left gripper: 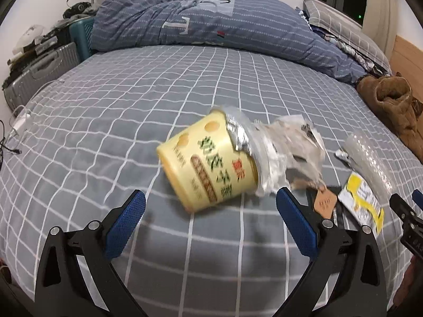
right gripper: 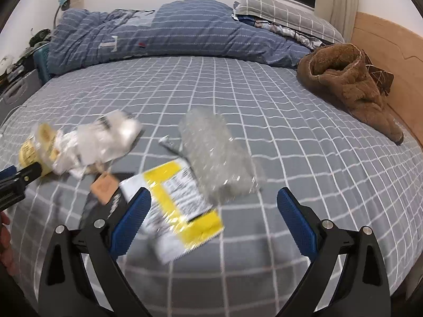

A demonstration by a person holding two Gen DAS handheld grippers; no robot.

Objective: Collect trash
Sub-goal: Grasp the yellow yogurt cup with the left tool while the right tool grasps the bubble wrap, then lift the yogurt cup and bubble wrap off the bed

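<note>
A yellow noodle cup (left gripper: 208, 161) lies on its side on the grey checked bed, with crumpled clear plastic (left gripper: 293, 150) spilling from its mouth. My left gripper (left gripper: 210, 211) stands open just in front of the cup, a finger on either side. Beside them lie a brown tag (left gripper: 326, 200), a yellow and white wrapper (right gripper: 182, 206) and a roll of bubble wrap (right gripper: 216, 158). My right gripper (right gripper: 214, 208) is open over the wrapper and the bubble wrap. The cup (right gripper: 34, 148) shows at the left of the right wrist view, behind the left gripper's finger (right gripper: 18, 177).
A blue striped duvet (left gripper: 211, 26) is heaped along the far side of the bed. A brown fleece garment (right gripper: 351, 84) lies by the wooden headboard (right gripper: 383, 52). A grey suitcase (left gripper: 39, 74) and clutter stand off the bed's left edge. White cables (left gripper: 23, 116) trail there.
</note>
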